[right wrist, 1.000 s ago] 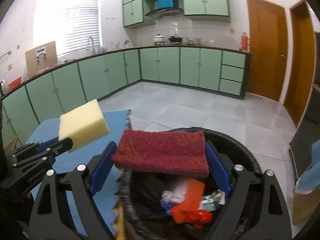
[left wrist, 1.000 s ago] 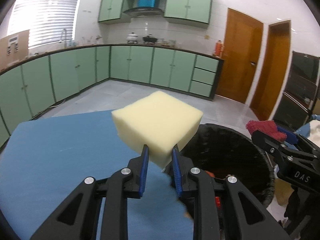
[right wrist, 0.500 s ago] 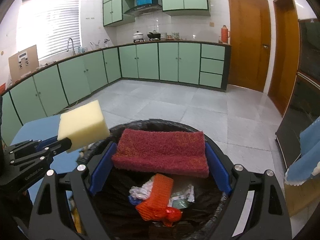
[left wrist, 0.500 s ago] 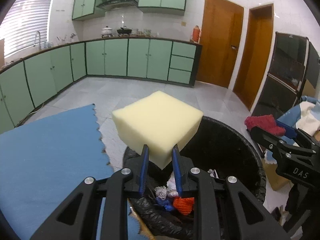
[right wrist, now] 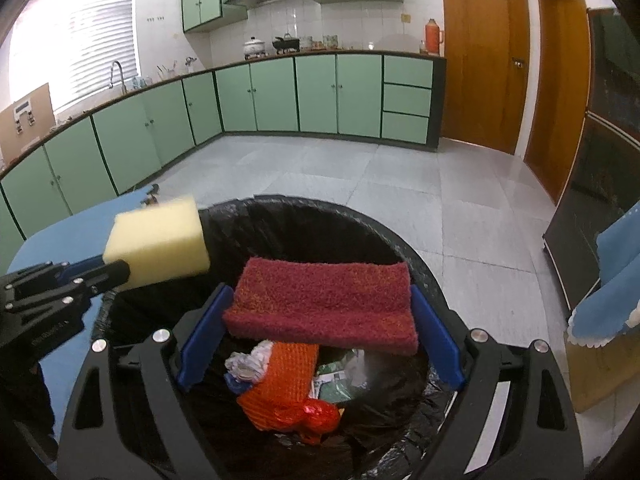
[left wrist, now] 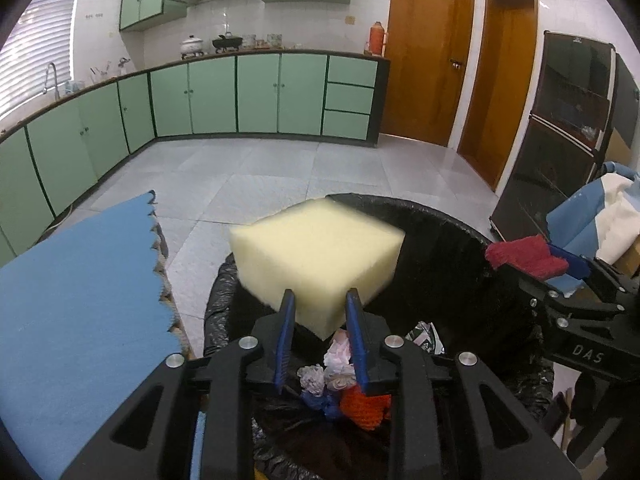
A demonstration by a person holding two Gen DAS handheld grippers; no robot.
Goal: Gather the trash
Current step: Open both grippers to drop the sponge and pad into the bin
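Note:
My left gripper (left wrist: 319,308) is shut on a pale yellow sponge block (left wrist: 316,256) and holds it over the near left part of a black-bagged trash bin (left wrist: 444,248). My right gripper (right wrist: 320,312) is shut on a flat dark red scouring pad (right wrist: 322,304) and holds it over the same bin (right wrist: 280,216). The bin holds an orange mesh bag (right wrist: 288,388), crumpled white paper (right wrist: 248,362) and other wrappers. The yellow sponge (right wrist: 158,242) and the left gripper show at the left of the right wrist view. The red pad (left wrist: 524,258) shows at the right of the left wrist view.
A table with a blue cover (left wrist: 80,300) stands to the left of the bin. A dark cabinet (left wrist: 560,136) and blue and white cloth (left wrist: 600,216) are on the right. Green kitchen cabinets (left wrist: 260,96) line the far wall across a tiled floor.
Both grippers have moved from the table's edge toward the right and forward. Both now hold their loads over the bin's opening. The grips have not changed.

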